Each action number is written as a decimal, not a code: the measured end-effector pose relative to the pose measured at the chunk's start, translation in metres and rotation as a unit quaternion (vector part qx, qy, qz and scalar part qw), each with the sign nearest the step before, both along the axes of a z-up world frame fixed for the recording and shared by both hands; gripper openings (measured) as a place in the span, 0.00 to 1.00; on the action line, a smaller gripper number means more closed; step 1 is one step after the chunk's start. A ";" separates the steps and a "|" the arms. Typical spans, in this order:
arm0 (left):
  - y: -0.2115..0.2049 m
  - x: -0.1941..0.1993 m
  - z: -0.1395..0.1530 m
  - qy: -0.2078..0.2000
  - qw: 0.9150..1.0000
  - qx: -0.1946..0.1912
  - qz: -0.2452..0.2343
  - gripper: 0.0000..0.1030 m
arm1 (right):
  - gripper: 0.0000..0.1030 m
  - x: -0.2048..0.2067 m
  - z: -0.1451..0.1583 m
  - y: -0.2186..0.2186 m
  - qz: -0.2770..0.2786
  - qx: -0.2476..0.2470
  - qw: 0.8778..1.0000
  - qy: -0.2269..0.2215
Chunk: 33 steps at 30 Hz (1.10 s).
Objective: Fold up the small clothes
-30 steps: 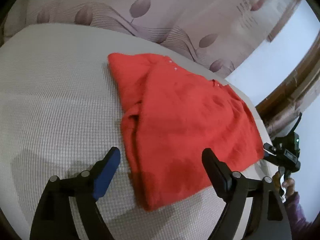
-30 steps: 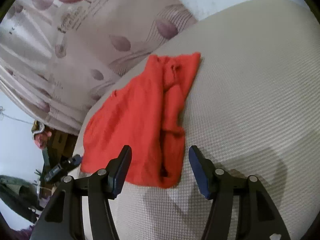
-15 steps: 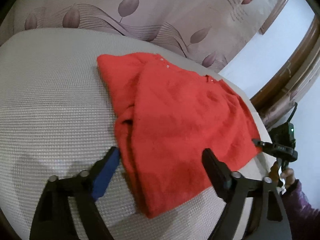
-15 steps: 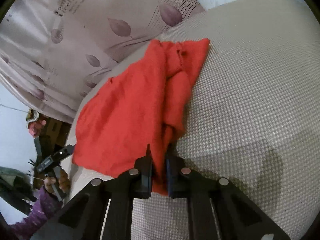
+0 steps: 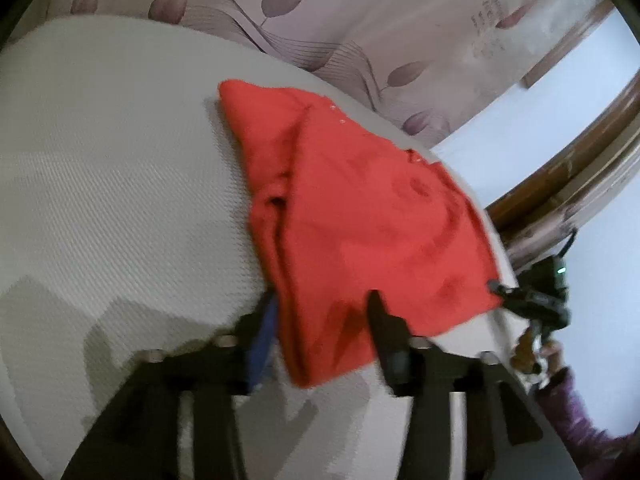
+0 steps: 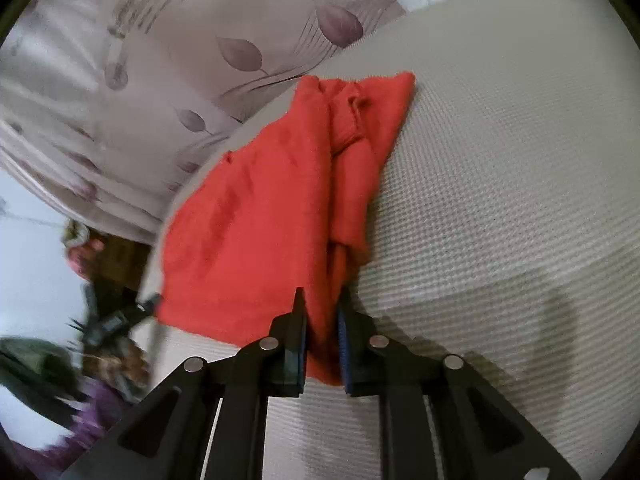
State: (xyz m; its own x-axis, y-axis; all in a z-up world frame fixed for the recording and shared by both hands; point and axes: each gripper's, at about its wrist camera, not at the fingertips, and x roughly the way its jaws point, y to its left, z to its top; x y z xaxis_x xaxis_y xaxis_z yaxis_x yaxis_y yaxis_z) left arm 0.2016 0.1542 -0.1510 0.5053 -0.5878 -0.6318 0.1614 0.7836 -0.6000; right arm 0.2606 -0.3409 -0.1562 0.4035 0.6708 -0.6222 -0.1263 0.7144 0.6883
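Pinching red garment (image 6: 256, 236) hem corner, right gripper (image 6: 322, 344) jaws easing open; left gripper (image 5: 320, 332) closing around the other corner. Soft, limp knit: grip both hem corners.

A bed (image 5: 100, 168) covered in a pale grey, waffle-textured cover is carrying a single red garment (image 5: 360, 216). The garment is lying directly on the cover, partly folded lengthwise, with a bunched ridge running along one long side (image 6: 352, 168). It is sitting near the bed's edge, beside a curtain printed with leaves; its near corner is reaching that edge. Soft shadows are falling across the cover nearest the cameras.
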 end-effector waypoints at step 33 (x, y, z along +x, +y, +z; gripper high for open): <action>-0.017 -0.023 0.025 -0.052 0.997 0.064 0.002 0.60 | 0.53 -0.029 0.012 -0.018 -0.024 -0.005 0.999 -0.024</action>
